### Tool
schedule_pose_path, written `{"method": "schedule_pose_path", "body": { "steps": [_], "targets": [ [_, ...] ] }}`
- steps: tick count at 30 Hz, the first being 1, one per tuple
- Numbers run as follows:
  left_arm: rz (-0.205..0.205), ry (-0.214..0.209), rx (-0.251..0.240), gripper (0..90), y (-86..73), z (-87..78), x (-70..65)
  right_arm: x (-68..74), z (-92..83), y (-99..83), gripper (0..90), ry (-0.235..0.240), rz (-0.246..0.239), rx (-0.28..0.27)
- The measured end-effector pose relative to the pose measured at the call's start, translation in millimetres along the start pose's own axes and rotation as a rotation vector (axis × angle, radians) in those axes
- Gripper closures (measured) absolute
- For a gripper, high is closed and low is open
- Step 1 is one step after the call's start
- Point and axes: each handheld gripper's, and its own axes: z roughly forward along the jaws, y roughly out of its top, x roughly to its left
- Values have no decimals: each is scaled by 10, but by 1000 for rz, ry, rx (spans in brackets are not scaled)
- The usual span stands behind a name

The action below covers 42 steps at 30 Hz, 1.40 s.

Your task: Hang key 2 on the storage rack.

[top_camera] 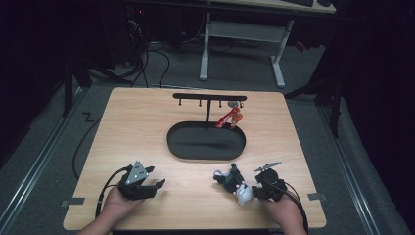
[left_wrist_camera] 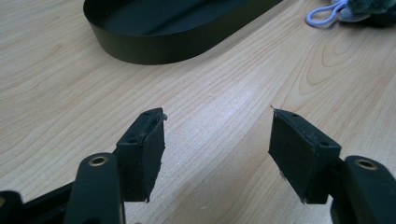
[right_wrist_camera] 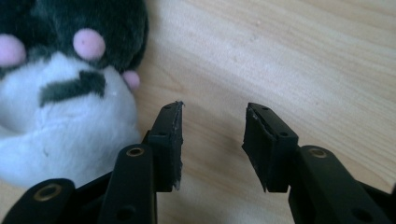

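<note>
The right gripper (right_wrist_camera: 212, 140) has its fingers (right_wrist_camera: 169, 140) spread over bare surface (right_wrist_camera: 303, 60), nothing between them; the plush (right_wrist_camera: 60, 102) lies just beside them at 10 o'clock. The left gripper (left_wrist_camera: 217, 149) likewise has its fingers spread and empty, the tray (left_wrist_camera: 154, 42) at 12 o'clock.

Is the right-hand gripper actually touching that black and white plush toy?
Cannot tell. In the right gripper view the fingers stand open over bare wood, with the plush toy close beside the left finger; no view shows plainly whether its outer side brushes the fur.
</note>
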Motion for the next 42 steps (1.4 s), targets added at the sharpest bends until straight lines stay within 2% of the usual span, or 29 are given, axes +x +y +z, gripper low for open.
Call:
{"method": "schedule_pose_path", "body": {
  "steps": [6,8,9,13,15,21,24,26,29,31,35,36,38,42],
  "targets": [
    [5,5,8,361,10,30,-25,-23,-74,74,549,12,-37,61],
    [8,6,12,361,11,32,-38,-35,-88,103,544,1,-67,81],
    [11,5,15,361,11,34,-44,-36,-89,111,538,16,-57,90],
    [21,2,26,361,5,63,-66,-70,-83,136,521,15,-63,140],
    [26,0,31,360,-4,71,-74,-102,-73,137,520,41,-51,149],
    [27,-5,32,360,-8,61,-64,-191,-75,147,495,39,-39,201],
    [27,-7,34,361,-10,58,-61,-196,-91,165,488,25,-34,208],
    [26,-7,33,361,-10,56,-60,-186,-100,179,480,38,-37,212],
    [27,-7,34,361,-7,56,-63,-153,-136,203,457,33,-46,212],
    [29,-8,34,361,-7,55,-66,-119,-198,229,411,46,-45,210],
    [31,-12,33,360,-7,65,-71,-56,-354,292,328,53,-74,193],
    [32,-13,34,360,-6,68,-72,-32,-394,307,312,59,-63,195],
    [34,-16,38,360,-3,74,-72,1,-458,347,288,62,-87,187],
    [39,-18,35,360,6,79,-74,101,-565,433,245,71,-95,167]
  ]
}}
